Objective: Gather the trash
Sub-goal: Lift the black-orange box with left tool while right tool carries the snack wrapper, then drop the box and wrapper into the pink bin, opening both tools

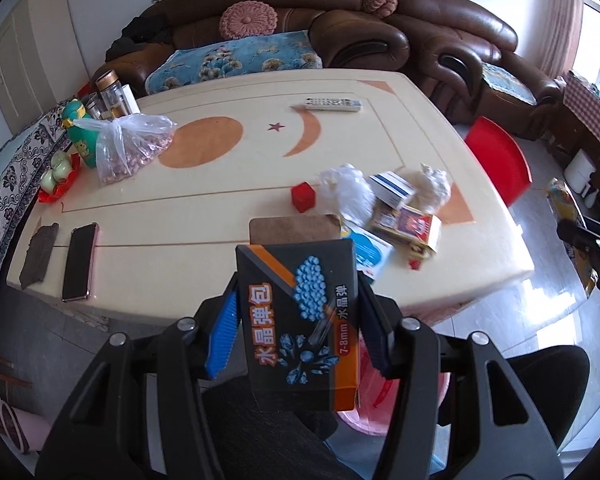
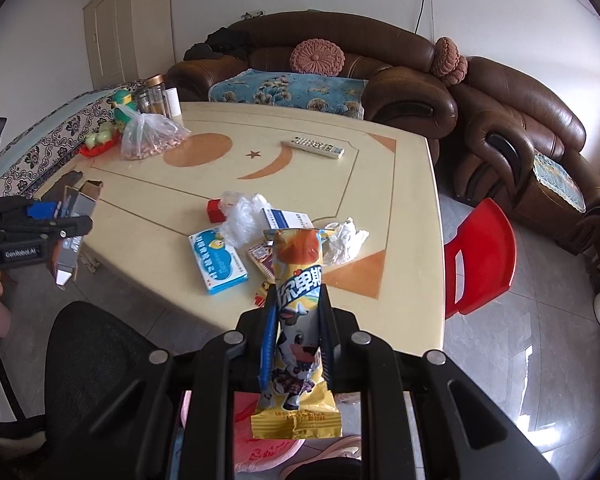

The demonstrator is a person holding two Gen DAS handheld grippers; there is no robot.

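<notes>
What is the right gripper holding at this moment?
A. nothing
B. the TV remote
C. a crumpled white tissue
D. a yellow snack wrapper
D: the right gripper is shut on the yellow snack wrapper, lifted off the table, where the remote lies.

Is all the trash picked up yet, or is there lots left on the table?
Not yet. No finished trash shows. The left claw holds a dark box and the right claw a yellow snack wrapper. The table keeps a blue box, red box, crumpled plastic and tissue.
</notes>
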